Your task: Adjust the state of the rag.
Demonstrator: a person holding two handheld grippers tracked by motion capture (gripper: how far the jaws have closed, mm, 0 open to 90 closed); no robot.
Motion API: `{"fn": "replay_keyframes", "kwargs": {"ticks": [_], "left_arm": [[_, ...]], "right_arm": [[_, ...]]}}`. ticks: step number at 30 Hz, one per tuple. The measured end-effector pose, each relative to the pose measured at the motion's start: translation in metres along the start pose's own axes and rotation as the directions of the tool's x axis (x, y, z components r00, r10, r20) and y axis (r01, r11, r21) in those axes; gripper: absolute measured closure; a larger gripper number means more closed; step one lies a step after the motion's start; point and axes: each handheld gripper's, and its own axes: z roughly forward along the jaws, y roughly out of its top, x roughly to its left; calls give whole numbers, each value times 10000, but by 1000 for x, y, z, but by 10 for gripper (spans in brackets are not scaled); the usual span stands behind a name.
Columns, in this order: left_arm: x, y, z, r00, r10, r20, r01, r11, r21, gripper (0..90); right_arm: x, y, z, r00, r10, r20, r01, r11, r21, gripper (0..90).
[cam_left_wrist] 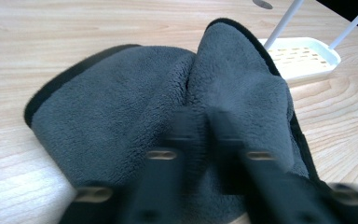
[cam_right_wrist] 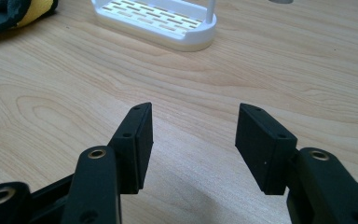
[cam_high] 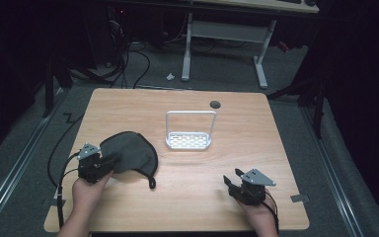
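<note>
Wooden table: left claw pinches grey cloth; right claw gapes, low.

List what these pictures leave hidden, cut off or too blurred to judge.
- Left gripper view: its jaws are blurred against the grey cloth, which they pinch; the fold's underside is hidden.
- Same view: the white rack is cut off by the frame's top edge.
- High view: the right gripper is small; its pads can't be made out.
- Right gripper view: the cloth's yellow patch is cut off at the corner.

Blurry jaws, prob. pinching grey fleece cloth, white rack behind.
</note>
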Motion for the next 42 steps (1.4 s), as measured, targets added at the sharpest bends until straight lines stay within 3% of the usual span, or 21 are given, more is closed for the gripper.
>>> {"fn": "replay_keyframes", "kwargs": {"ticks": [2,5,10,13,15,16,17,18,19,24,28,29,30,31,32,37,38,39,40,41,42], "left_arm": [[-2,2,-3,9999,102,-25,-102,9998,-152,871],[-6,11,-15,9991,320,-287,-343,9960,-823,875],[-14,41,-44,9966,550,-611,-675,9718,-2259,879],[-34,44,-50,9947,976,-324,-1026,9621,-2525,879],[-46,33,-45,9950,993,90,-942,9657,-2418,878],[-57,19,-37,9943,936,520,-802,9727,-2179,878],[-57,19,-37,9943,936,520,-802,9727,-2179,878],[-69,2,-25,9913,995,867,-834,9815,-1723,878],[-69,2,-25,9913,995,867,-834,9815,-1723,877],[-94,-29,3,9819,990,1613,-898,9939,-637,874],[-113,-40,22,9695,1160,2157,-1206,9927,82,867],[-118,-43,26,9654,1242,2294,-1331,9908,241,861],[-128,-47,33,9566,1473,2516,-1675,9840,610,846],[-128,-47,33,9566,1473,2516,-1675,9840,610,813],[-133,-50,33,9504,1630,2648,-1871,9800,682,746],[-118,-45,11,9541,1479,2606,-1569,9875,139,596],[-106,-40,-4,9619,1630,2197,-1632,9864,-174,593],[-106,-40,-4,9619,1630,2197,-1632,9864,-174,587],[-91,-36,-15,9733,1590,1656,-1541,9871,-422,582],[-91,-36,-15,9733,1590,1656,-1541,9871,-422,579],[-74,-33,-22,9841,1310,1202,-1233,9899,-693,575]], "right_arm": [[1,0,0,10000,5,-7,-5,10000,6,469],[1,0,0,10000,-18,-9,18,10000,-7,470],[0,0,0,10000,4,-4,-4,10000,2,472],[1,1,0,10000,-36,0,36,10000,-11,471],[1,1,1,10000,-40,-3,40,10000,-16,471],[1,1,1,10000,-53,-8,53,10000,-7,472],[1,1,1,10000,-53,-8,53,10000,-7,472],[2,1,1,10000,-88,-17,88,10000,-8,472],[2,1,1,10000,-88,-17,88,10000,-8,472],[7,2,2,9998,-174,-140,174,9998,42,480],[15,4,3,9989,-277,-378,280,9996,78,497],[18,5,4,9986,-297,-438,301,9995,71,506],[22,6,4,9980,-386,-498,389,9992,42,510],[22,6,4,9980,-386,-498,389,9992,42,510],[30,8,5,9964,-589,-612,592,9982,26,516],[45,11,6,9923,-889,-857,897,9959,56,547],[47,12,6,9914,-983,-869,991,9951,51,551],[49,12,6,9905,-1055,-887,1062,9943,38,557],[51,13,6,9900,-1068,-917,1073,9942,2,563],[51,13,6,9900,-1068,-917,1073,9942,2,563],[53,14,7,9898,-1073,-941,1078,9942,5,568]]}}
